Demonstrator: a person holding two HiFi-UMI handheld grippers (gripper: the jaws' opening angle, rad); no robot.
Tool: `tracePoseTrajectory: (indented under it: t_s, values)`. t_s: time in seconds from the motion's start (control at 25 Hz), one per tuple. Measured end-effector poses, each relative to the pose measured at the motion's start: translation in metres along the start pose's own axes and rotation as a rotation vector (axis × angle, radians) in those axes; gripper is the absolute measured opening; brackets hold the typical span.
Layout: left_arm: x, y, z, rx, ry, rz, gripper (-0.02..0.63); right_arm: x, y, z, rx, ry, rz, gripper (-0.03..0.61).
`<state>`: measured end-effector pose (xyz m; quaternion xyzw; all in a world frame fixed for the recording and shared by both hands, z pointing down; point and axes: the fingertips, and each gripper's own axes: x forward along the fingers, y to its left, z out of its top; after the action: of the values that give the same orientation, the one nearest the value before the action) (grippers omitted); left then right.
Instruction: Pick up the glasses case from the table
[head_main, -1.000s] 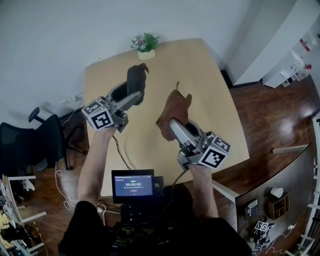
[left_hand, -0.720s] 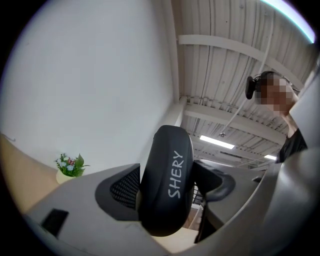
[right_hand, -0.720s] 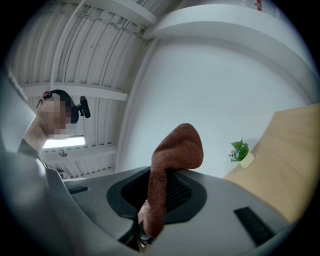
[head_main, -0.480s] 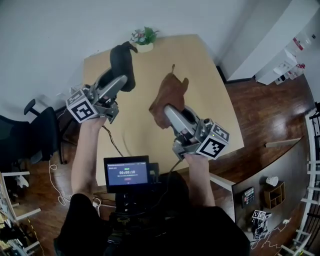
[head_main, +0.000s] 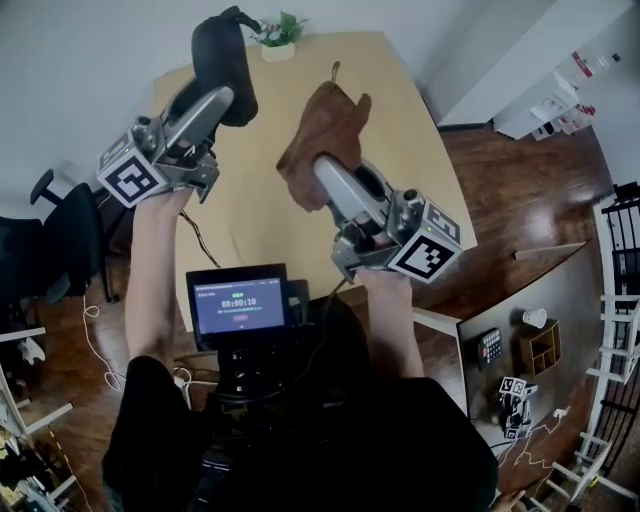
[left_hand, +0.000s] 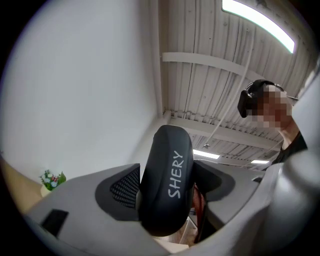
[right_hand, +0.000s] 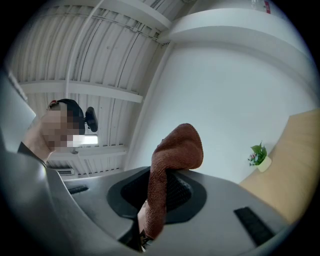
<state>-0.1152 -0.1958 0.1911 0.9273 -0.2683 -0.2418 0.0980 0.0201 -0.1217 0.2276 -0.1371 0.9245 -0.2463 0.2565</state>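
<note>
A black glasses case (head_main: 222, 62) with white lettering is clamped between the jaws of my left gripper (head_main: 207, 98), lifted high above the wooden table (head_main: 400, 130). In the left gripper view the case (left_hand: 167, 185) stands on end between the two grey jaws, against the wall and ceiling. My right gripper (head_main: 335, 178) is shut on a brown cloth (head_main: 322, 135), also raised off the table. The cloth (right_hand: 170, 175) hangs folded over one jaw in the right gripper view. Both grippers point upward.
A small potted plant (head_main: 279, 35) stands at the table's far edge. A screen (head_main: 238, 303) sits on a rig in front of the person. An office chair (head_main: 45, 245) is at the left, shelving (head_main: 570, 95) at the right on the wood floor.
Both grippers have risen and tilted upward, carrying the case and the cloth higher above the table. The head view has swung so the table sits lower and closer.
</note>
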Motion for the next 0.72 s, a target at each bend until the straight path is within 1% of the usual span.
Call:
tracePoseTrajectory:
  t_s: [0.16,0.36,0.48,0.6,0.72]
  values:
    - [0.004,-0.004,0.0,0.016,0.001,-0.004,0.354,-0.005,0.003,0.005,-0.013,-0.024,-0.001,0.064]
    - [0.01,-0.014,0.004,0.03,0.007,-0.034,0.354,-0.008,0.015,0.006,-0.041,-0.041,-0.002,0.062]
    - [0.001,-0.028,0.005,0.032,0.018,-0.05,0.354,-0.011,0.033,-0.003,-0.055,-0.045,-0.015,0.061]
    - [-0.015,-0.052,0.009,0.046,0.017,-0.07,0.354,-0.015,0.058,-0.015,-0.079,-0.047,-0.015,0.061]
    - [-0.02,-0.071,0.008,0.057,0.022,-0.082,0.354,-0.025,0.076,-0.017,-0.096,-0.053,-0.012,0.061]
